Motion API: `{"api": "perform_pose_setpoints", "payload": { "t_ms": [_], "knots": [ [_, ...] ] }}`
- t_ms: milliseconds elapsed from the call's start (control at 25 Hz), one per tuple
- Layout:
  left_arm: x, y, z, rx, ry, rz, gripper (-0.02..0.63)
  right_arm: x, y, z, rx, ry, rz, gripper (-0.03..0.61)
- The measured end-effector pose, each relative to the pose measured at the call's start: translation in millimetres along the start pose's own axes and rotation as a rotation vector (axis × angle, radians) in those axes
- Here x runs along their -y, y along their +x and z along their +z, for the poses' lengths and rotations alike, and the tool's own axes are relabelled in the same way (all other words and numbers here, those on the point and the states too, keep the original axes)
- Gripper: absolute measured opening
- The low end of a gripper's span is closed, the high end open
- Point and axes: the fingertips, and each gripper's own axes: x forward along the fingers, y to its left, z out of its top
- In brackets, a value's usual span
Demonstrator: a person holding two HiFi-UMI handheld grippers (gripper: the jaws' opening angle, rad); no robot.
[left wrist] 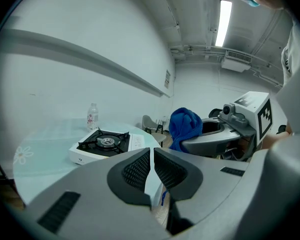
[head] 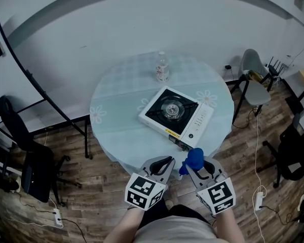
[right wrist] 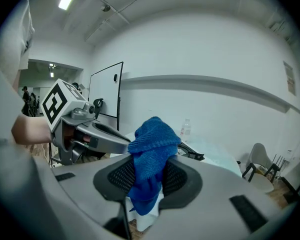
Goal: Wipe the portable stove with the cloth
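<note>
Cloth (right wrist: 152, 154) clamped in R gripper (right wrist: 149, 176); L gripper (left wrist: 152, 166) jaws near-together, empty; both level, short of stove (head: 175, 114).

Stove (head: 176, 117) on table (head: 116, 92), bottle (head: 162, 67) behind it, chair (head: 256, 77) seemingly beyond right edge

Item count:

- Counter (head: 107, 111): one, round.
- Portable stove (head: 178, 120): one, fitted with one burner (head: 171, 108).
- Bottle (head: 162, 68): one.
- Cloth (head: 194, 158): one, blue.
- Hand-held grippers: two, namely the left hand-held gripper (head: 164, 163) and the right hand-held gripper (head: 196, 169). Each carries one marker cube, two in total.
- Chairs: three, namely one black chair (head: 21, 138) at left, one grey chair (head: 256, 80) at right and one dark chair (head: 295, 156) at far right.
- Power strips on the floor (head: 99, 186): two.
</note>
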Motion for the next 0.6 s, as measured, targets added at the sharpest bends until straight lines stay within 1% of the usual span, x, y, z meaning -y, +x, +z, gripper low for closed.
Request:
{"api": "perform_pose_setpoints", "payload": {
  "t_ms": [200, 600],
  "knots": [
    [-18.5, 15.3, 12.4, 0.007, -0.02, -0.041, 0.04, 21.6, 21.2, 6.6, -0.007, 0.007, -0.038, 0.127],
    [-74.4, 59.0, 40.5, 0.003, -0.05, -0.136, 0.04, 68.1, 78.6, 28.0, -0.027, 0.02, -0.083, 0.127]
  ]
}}
